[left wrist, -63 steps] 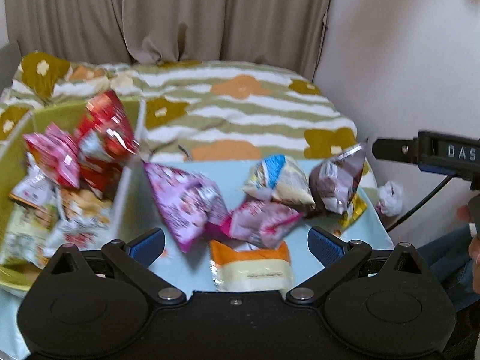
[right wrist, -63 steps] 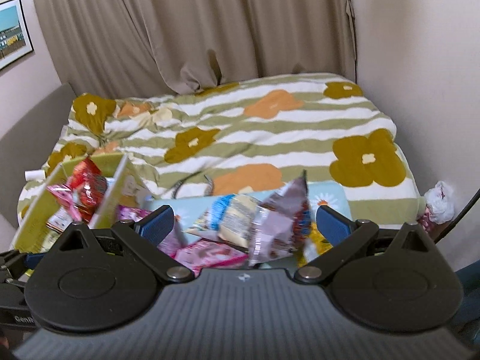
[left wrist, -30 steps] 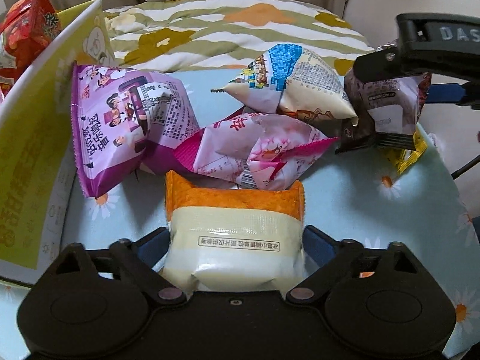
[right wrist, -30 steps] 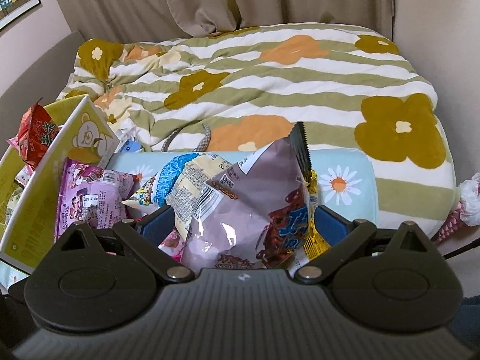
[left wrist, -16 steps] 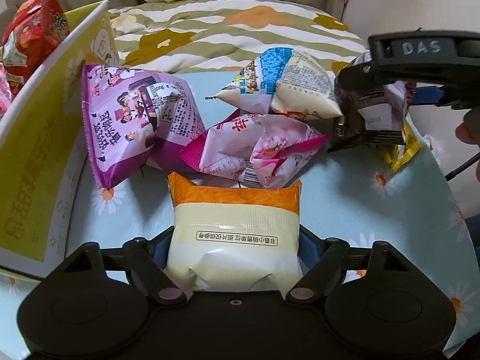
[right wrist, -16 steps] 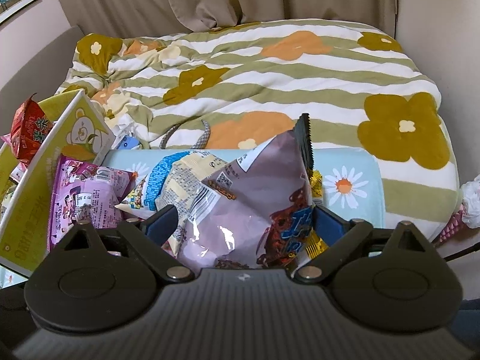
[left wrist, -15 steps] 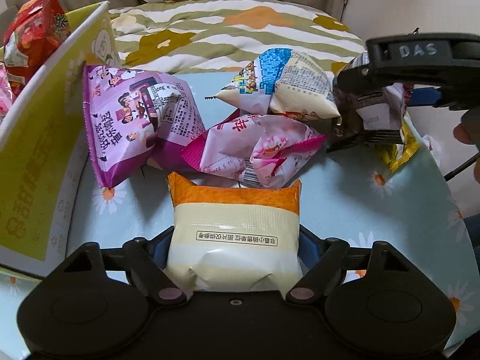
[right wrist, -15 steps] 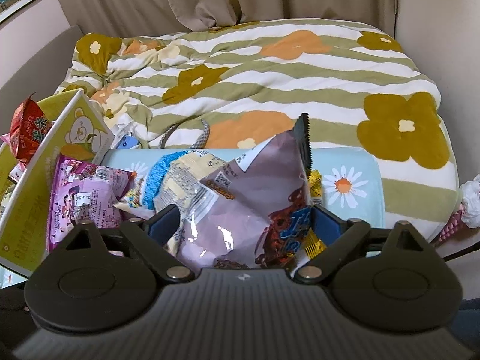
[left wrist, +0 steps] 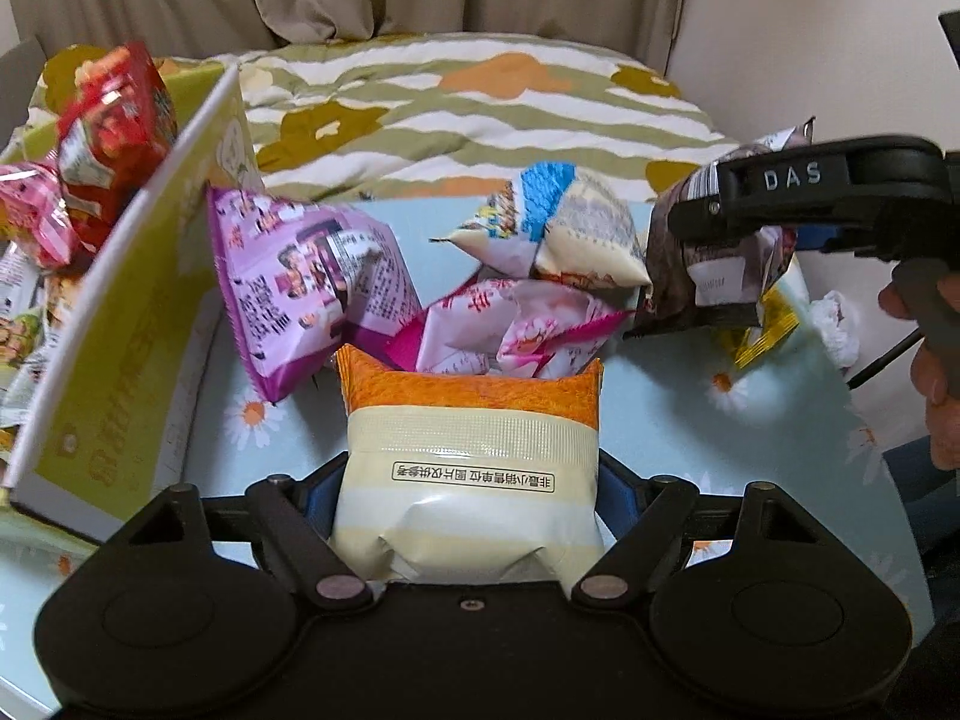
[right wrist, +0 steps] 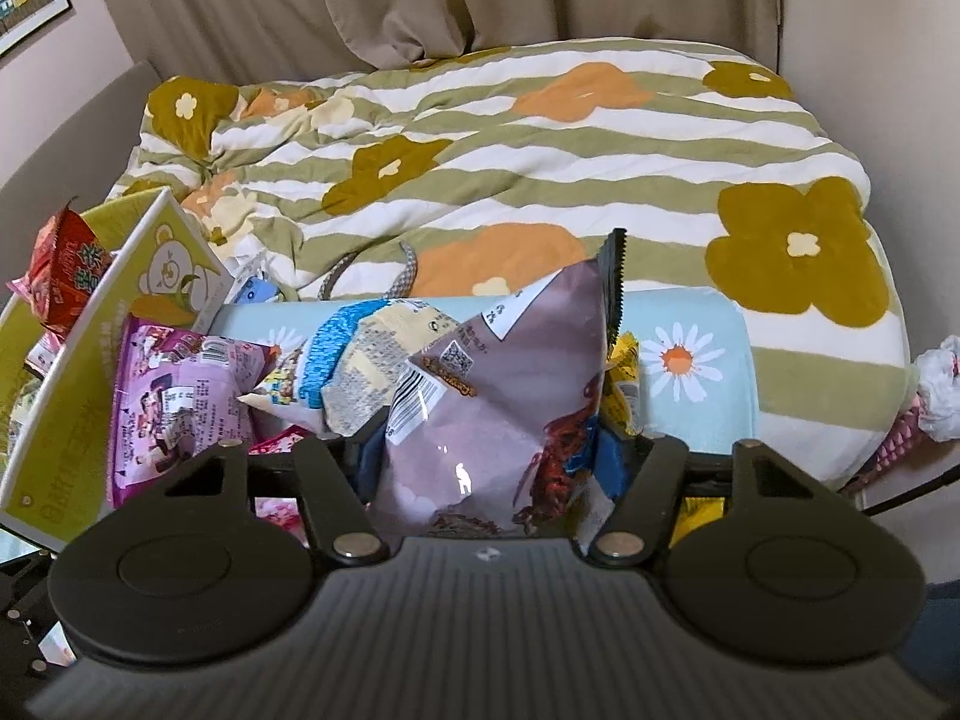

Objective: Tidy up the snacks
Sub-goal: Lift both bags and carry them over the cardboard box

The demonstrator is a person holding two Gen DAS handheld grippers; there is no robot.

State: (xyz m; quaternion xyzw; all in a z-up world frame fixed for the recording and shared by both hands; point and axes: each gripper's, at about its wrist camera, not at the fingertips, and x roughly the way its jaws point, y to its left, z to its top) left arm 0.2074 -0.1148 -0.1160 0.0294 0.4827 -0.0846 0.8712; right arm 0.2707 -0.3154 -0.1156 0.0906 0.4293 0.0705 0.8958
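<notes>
Presently, both handheld grippers are engaged with snack packets over a pale blue daisy-print cloth (left wrist: 690,420) that covers the table.

Left gripper (left wrist: 468,492): its blue pads are pressed against both sides of an orange-and-cream packet (left wrist: 471,462), which stands upright between them with its orange edge pointing away from the camera. The grip appears firm.

Right gripper (right wrist: 489,462): its jaws are closing on a mauve-brown packet (right wrist: 510,372), and both pads already bear on the packet's lower sides. The packet stands upright with a serrated seal at its top. From the left wrist view, the same gripper is seen side-on at the right edge of the table, with part of a person's hand (left wrist: 936,360) behind it.

Loose items remaining on the cloth: a purple packet (left wrist: 312,276) leaning just beside the box wall, a pink packet (left wrist: 516,330) at centre, a blue-and-cream packet (left wrist: 564,228) behind it, and a yellow packet (left wrist: 762,330) partly under the mauve-brown one.

A yellow-green cardboard box (left wrist: 120,324) stands at the left, holding a red packet (left wrist: 114,120) and other snacks.

A striped floral blanket (right wrist: 540,150) lies beyond the table.
</notes>
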